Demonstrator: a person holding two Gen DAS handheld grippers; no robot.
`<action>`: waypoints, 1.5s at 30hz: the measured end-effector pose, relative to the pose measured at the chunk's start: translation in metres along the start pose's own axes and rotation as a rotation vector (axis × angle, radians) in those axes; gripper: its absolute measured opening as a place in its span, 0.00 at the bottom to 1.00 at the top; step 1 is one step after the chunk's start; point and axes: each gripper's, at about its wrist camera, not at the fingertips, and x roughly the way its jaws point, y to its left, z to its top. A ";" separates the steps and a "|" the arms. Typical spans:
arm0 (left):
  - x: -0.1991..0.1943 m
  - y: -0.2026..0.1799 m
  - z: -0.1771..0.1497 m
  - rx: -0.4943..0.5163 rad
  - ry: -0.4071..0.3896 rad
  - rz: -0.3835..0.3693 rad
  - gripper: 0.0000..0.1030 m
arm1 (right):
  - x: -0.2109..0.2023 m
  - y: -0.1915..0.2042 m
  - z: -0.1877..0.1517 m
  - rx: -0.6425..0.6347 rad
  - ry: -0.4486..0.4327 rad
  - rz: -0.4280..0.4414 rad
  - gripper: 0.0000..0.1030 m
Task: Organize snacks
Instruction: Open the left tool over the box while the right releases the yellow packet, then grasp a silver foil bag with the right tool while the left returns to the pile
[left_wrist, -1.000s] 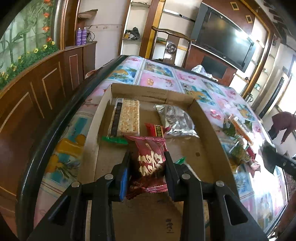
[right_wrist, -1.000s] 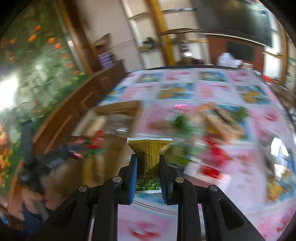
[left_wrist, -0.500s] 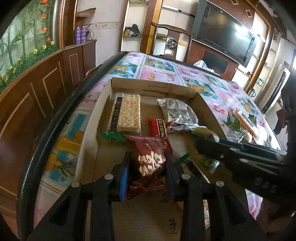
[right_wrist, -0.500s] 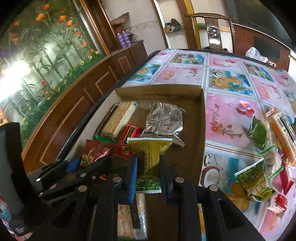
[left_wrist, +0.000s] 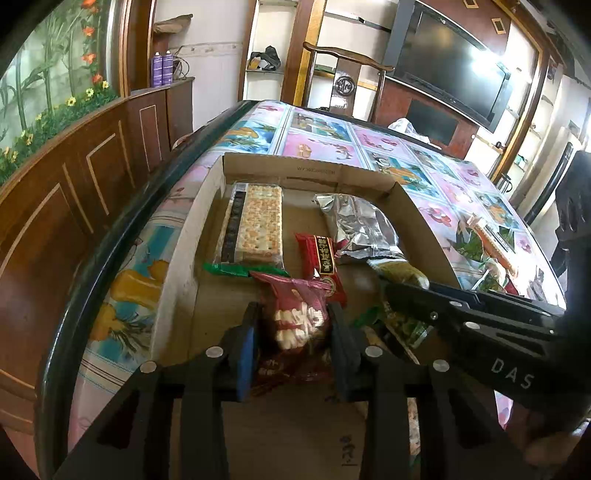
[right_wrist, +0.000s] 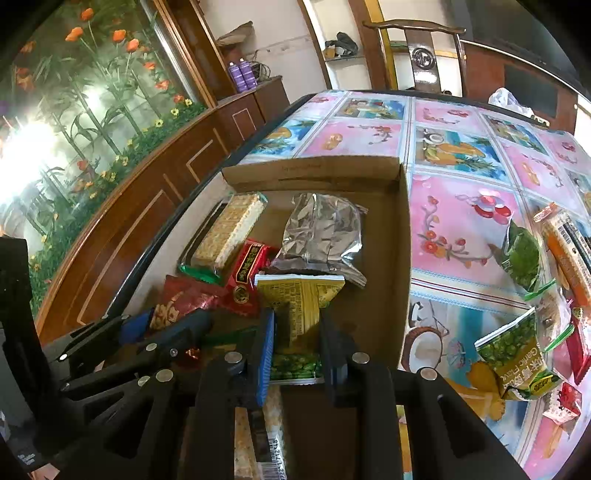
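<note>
Left wrist view: our left gripper (left_wrist: 291, 343) is opening around the red snack packet (left_wrist: 295, 317) — over the cardboard box (left_wrist: 306, 171).
Right gripper (right_wrist: 297, 354): clamped on the green pea packet (right_wrist: 299, 306), long axis pointing to the box's far wall — we're nearer its right wall.

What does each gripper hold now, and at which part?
The right gripper pinches the green pea packet across its middle. The left gripper is opening around the dark red packet.

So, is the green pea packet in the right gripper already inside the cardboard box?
Inside: the green pea packet, held in the right gripper, is within the cardboard box walls.
</note>
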 end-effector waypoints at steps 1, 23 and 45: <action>0.000 0.001 0.000 -0.003 -0.002 -0.002 0.44 | -0.001 0.000 -0.001 0.001 -0.002 0.002 0.27; -0.035 -0.006 0.005 -0.014 -0.172 -0.184 0.61 | -0.148 -0.121 -0.022 0.159 -0.341 0.005 0.29; 0.006 -0.231 -0.018 0.252 0.264 -0.397 0.81 | -0.169 -0.330 -0.057 0.384 -0.154 -0.205 0.72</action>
